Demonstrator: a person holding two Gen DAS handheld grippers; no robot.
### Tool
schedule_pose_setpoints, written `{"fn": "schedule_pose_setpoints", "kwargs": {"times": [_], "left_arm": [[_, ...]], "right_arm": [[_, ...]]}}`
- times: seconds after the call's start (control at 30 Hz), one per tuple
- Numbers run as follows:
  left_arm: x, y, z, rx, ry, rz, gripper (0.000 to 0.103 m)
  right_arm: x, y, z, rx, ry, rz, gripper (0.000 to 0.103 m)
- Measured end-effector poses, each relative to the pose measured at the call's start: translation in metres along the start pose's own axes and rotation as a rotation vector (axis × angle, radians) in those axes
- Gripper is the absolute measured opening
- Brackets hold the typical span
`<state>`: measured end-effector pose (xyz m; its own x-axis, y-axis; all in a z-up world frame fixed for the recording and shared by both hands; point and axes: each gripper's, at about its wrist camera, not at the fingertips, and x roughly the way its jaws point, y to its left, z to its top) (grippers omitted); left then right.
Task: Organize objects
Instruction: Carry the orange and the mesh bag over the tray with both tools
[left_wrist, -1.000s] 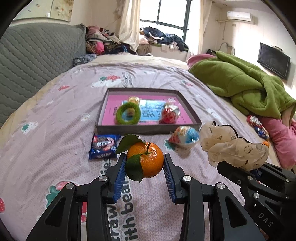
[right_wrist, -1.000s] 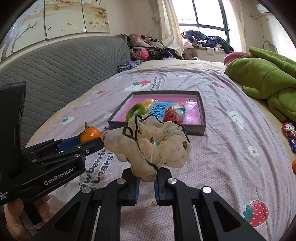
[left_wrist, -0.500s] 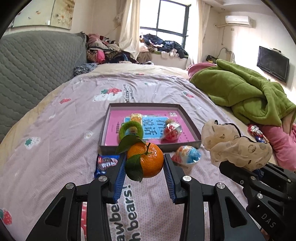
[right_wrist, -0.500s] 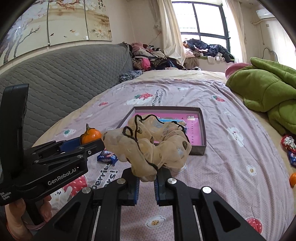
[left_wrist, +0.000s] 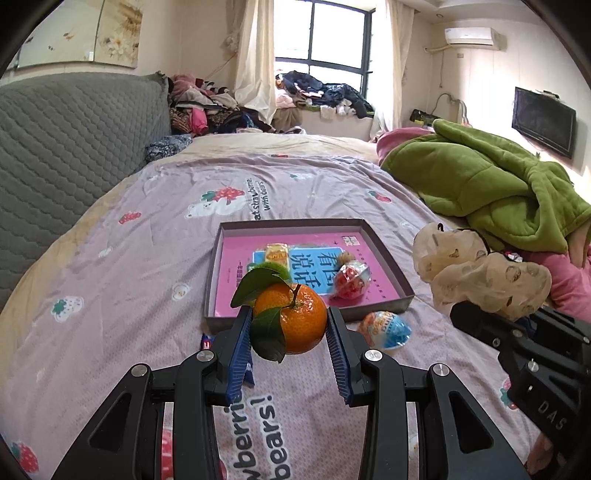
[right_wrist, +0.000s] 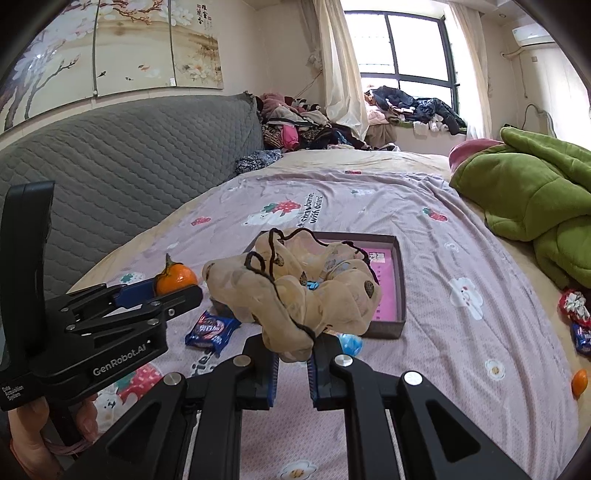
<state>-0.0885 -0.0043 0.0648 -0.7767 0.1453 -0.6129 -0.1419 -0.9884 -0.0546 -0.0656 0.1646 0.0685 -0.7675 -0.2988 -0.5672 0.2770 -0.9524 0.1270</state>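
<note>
**Spotter:** Which step are you on?

**Me:** Carrying, I'd say. My left gripper (left_wrist: 290, 338) is clamped on the tangerine (left_wrist: 291, 322), lifted over the bed (left_wrist: 110, 295), short of the near edge of the tray (left_wrist: 400, 286). My right gripper (right_wrist: 292, 360) is pinched tight on the scrunchie (right_wrist: 291, 291), raised too, near that same edge.

**Spotter:** Next move?

**Me:** Take both forward over the tray wall, find bare floor, lower, then let go. The tray already holds a green ring (left_wrist: 275, 266), a wrapped sweet (left_wrist: 351, 282) and a small yellow packet (left_wrist: 277, 253), so I judge the far right corner the roomiest.

**Spotter:** How do the pieces look?

**Me:** The tangerine is round and glossy, stem and two leaves still on, one leaf hanging by the left pad. The scrunchie is sheer beige, dark-edged, floppy; it may snag when released
</note>
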Motion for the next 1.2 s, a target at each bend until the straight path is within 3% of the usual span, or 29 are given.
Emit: {"fn": "schedule_pose_setpoints", "kwargs": {"times": [0.67, 1.2], "left_arm": [[0.040, 0.010, 0.057, 0.020, 0.011, 0.010, 0.040], [0.094, 0.031, 0.070, 0.015, 0.052, 0.039, 0.040]], "right_arm": [[0.026, -0.021, 0.036, -0.027, -0.001, -0.040, 0.013], [0.075, -0.052, 0.049, -0.007, 0.045, -0.058, 0.013]]}}
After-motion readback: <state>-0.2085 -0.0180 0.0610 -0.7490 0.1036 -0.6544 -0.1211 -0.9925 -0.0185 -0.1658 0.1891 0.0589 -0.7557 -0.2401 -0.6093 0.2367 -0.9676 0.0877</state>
